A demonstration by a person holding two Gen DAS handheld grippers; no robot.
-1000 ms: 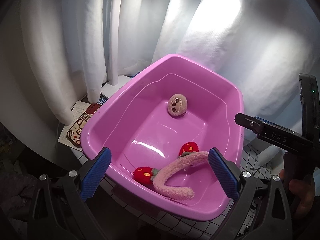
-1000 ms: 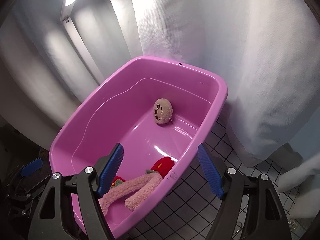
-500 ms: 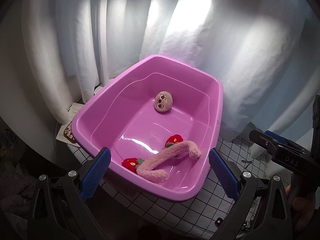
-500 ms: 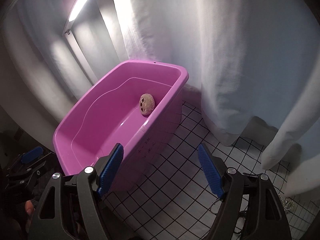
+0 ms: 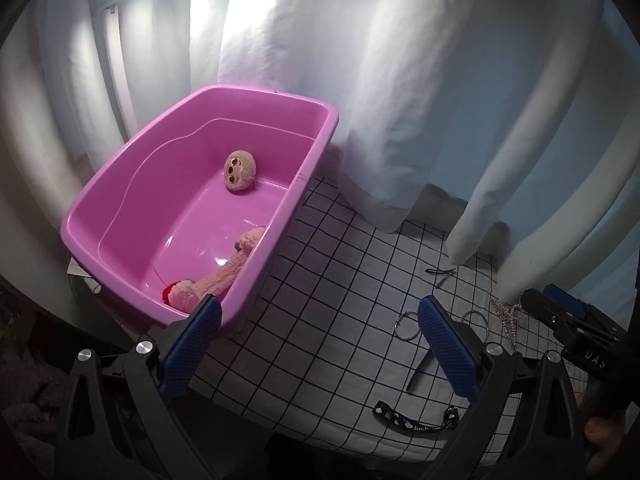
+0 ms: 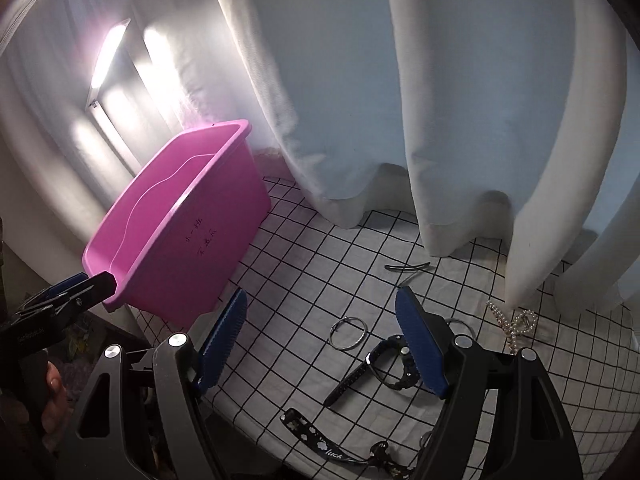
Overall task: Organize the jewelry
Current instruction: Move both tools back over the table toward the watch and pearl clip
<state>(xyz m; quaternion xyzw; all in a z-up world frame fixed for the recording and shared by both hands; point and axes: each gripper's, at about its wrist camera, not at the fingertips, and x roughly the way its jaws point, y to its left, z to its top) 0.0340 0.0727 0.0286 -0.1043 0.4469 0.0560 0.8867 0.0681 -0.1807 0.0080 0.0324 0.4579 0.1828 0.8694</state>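
A pink tub (image 5: pixel 124 168) (image 6: pixel 224 200) stands at the left on a checked cloth (image 5: pixel 340 280) (image 6: pixel 320 280). Inside it lie a pink plush headband with red strawberries (image 5: pixel 218 276) and a round plush face (image 5: pixel 239 170). On the cloth lie a metal ring (image 5: pixel 406 325) (image 6: pixel 349 333), a black watch (image 6: pixel 376 368), a printed black strap (image 5: pixel 416 424) (image 6: pixel 320 444), a pearl piece (image 5: pixel 506 316) (image 6: pixel 516 326) and a dark hair clip (image 5: pixel 440 274) (image 6: pixel 406 268). My left gripper (image 5: pixel 320 356) is open and empty, above the cloth beside the tub. My right gripper (image 6: pixel 320 352) is open and empty, above the ring and watch.
White curtains (image 5: pixel 400 100) (image 6: pixel 400 100) hang behind the cloth, their hems resting on it. A lamp bar (image 6: pixel 108 52) glows at the back left. The cloth's front edge (image 6: pixel 256 440) drops off near the grippers.
Both grippers have swung right, away from the tub and over the cloth. The small pieces on the cloth have come into view. The headband stays in the tub.
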